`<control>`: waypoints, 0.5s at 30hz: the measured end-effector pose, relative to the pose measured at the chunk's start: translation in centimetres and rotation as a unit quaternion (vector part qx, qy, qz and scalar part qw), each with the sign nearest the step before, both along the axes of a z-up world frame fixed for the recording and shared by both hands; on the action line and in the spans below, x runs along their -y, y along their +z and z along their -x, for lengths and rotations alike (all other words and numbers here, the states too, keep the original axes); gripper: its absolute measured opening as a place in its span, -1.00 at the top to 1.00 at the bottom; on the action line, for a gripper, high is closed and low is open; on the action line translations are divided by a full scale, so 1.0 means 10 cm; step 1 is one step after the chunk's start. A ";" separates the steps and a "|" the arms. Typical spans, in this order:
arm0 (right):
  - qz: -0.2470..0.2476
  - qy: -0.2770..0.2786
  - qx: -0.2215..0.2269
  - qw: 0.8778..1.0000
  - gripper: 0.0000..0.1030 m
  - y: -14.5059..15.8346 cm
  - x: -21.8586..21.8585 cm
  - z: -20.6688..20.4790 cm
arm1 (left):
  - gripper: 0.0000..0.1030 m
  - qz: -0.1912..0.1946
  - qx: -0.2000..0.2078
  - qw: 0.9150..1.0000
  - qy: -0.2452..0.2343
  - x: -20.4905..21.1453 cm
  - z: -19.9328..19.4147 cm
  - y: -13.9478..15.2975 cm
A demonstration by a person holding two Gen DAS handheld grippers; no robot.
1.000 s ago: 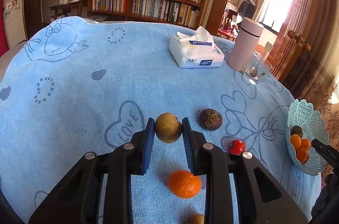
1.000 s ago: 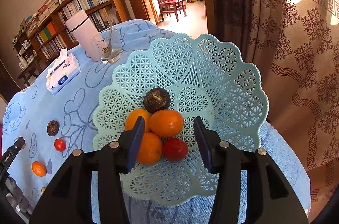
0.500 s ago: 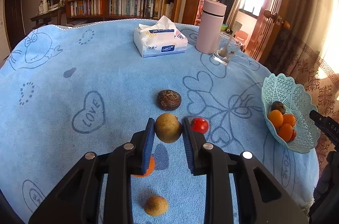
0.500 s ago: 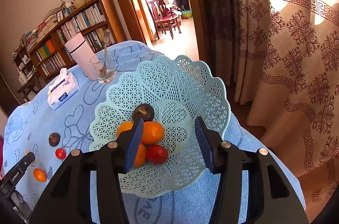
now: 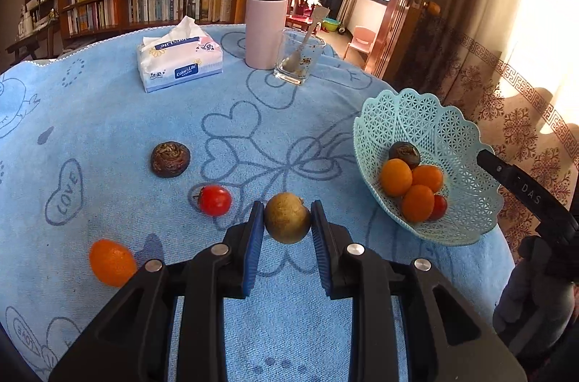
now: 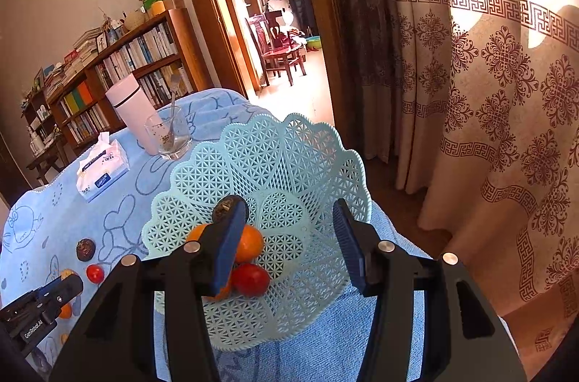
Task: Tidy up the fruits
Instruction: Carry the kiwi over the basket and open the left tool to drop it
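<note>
My left gripper (image 5: 286, 219) is shut on a round yellow-brown fruit (image 5: 287, 217) and holds it above the blue cloth, left of the pale green lattice basket (image 5: 452, 128). The basket holds three oranges (image 5: 396, 177), a red tomato and a dark brown fruit (image 5: 404, 153). On the cloth lie a dark wrinkled fruit (image 5: 169, 160), a red tomato (image 5: 214, 200) and an orange (image 5: 112, 262). My right gripper (image 6: 287, 237) is open and empty, raised over the near side of the basket (image 6: 289, 147). The left gripper (image 6: 39, 306) shows at the lower left of the right wrist view.
A tissue pack (image 5: 180, 60), a pink flask (image 5: 267, 22) and a glass with a spoon (image 5: 298, 60) stand at the far side of the table. The table edge drops off right behind the basket, with a patterned curtain (image 6: 506, 128) beyond.
My left gripper has carried the yellow-brown fruit to the right, closer to the basket. My right gripper has drawn back and up from the basket, still open.
</note>
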State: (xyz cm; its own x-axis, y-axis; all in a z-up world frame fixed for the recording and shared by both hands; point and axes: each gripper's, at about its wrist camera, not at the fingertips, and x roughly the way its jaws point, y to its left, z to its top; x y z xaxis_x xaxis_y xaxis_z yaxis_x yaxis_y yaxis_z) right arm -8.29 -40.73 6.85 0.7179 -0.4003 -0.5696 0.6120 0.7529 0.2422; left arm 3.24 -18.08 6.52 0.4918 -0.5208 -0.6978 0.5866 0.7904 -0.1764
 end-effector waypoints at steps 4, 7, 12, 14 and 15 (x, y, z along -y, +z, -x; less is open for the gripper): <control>0.005 -0.003 0.012 1.000 -0.01 0.00 -0.01 -0.02 | 0.48 -0.002 -0.005 1.000 -0.022 0.24 0.05 0.01; 0.012 -0.003 0.014 1.000 -0.02 0.02 0.01 -0.04 | 0.48 -0.001 -0.004 0.999 -0.040 0.42 0.09 0.02; -0.006 -0.014 0.018 1.000 -0.03 0.00 0.12 -0.01 | 0.48 -0.002 -0.004 0.998 -0.070 0.74 0.15 0.00; -0.010 -0.018 0.020 1.000 -0.04 0.00 0.15 0.00 | 0.48 0.000 -0.006 0.997 -0.081 0.84 0.17 -0.02; -0.011 -0.020 0.021 1.000 -0.04 0.00 0.16 0.01 | 0.48 0.002 -0.005 0.996 -0.086 0.88 0.18 -0.03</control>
